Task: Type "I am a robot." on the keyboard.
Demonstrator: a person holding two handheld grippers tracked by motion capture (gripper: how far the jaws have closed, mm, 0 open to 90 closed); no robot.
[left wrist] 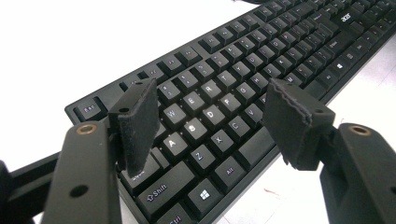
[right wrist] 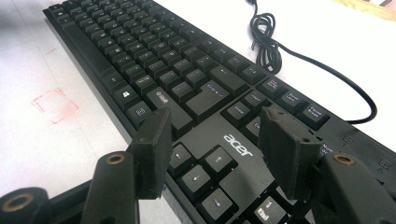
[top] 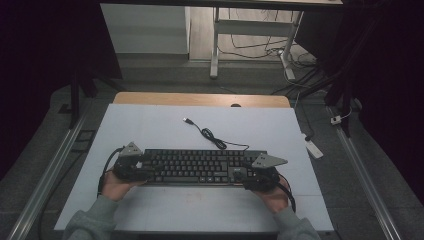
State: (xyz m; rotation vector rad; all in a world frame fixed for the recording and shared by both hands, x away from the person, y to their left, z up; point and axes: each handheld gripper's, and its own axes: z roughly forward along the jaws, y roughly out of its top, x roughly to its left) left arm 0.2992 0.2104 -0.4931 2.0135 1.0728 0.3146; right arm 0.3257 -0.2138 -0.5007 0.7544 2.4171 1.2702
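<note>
Left gripper (top: 145,167) is hovering w/ jaws spread wide over the keyboard's (top: 200,166) left end, pads off the keys and nothing pinched btwn them. Right gripper (top: 245,176) is sitting at the right end, jaws also apart, straddling the arrow-key area w/o clamping. Keyboard is lying flat across the white mat (top: 150,125), near the front edge. Its cable (top: 212,137) is curling away behind it, plug end loose on the mat.
</note>
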